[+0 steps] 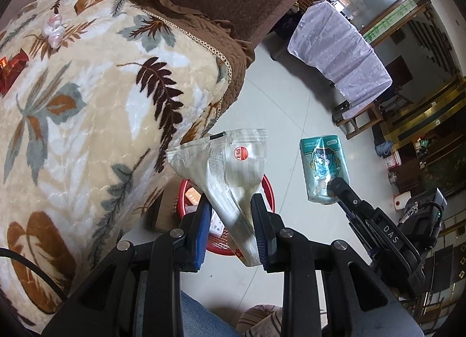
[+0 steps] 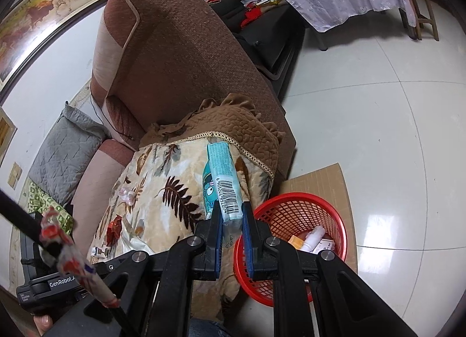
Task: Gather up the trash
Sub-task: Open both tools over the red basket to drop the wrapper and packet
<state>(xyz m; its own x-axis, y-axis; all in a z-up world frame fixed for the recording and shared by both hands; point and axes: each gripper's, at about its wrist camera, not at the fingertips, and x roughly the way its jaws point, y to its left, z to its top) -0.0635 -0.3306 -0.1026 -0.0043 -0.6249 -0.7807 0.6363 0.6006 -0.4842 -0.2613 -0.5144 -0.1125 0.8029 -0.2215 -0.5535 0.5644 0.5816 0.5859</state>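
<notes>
My left gripper (image 1: 231,220) is shut on a crumpled clear wrapper (image 1: 230,168) with a red round sticker, held upright directly over the red mesh basket (image 1: 268,188) on the floor. To the right, my right gripper (image 1: 332,188) holds a teal tissue pack (image 1: 323,168) in the air. In the right wrist view my right gripper (image 2: 231,220) is shut on that tissue pack (image 2: 227,185), barcode side up, just left of the basket (image 2: 291,196), which contains several packets. My left gripper (image 2: 52,246) and its wrapper (image 2: 70,255) show at lower left.
The leaf-patterned blanket (image 1: 96,121) on the brown sofa (image 2: 180,54) still carries a red wrapper (image 1: 11,72), a pink-white wrapper (image 1: 54,30) and a white one (image 2: 134,238). Cardboard (image 2: 320,179) lies under the basket. A cloth-covered table (image 1: 340,54) stands across the tiled floor.
</notes>
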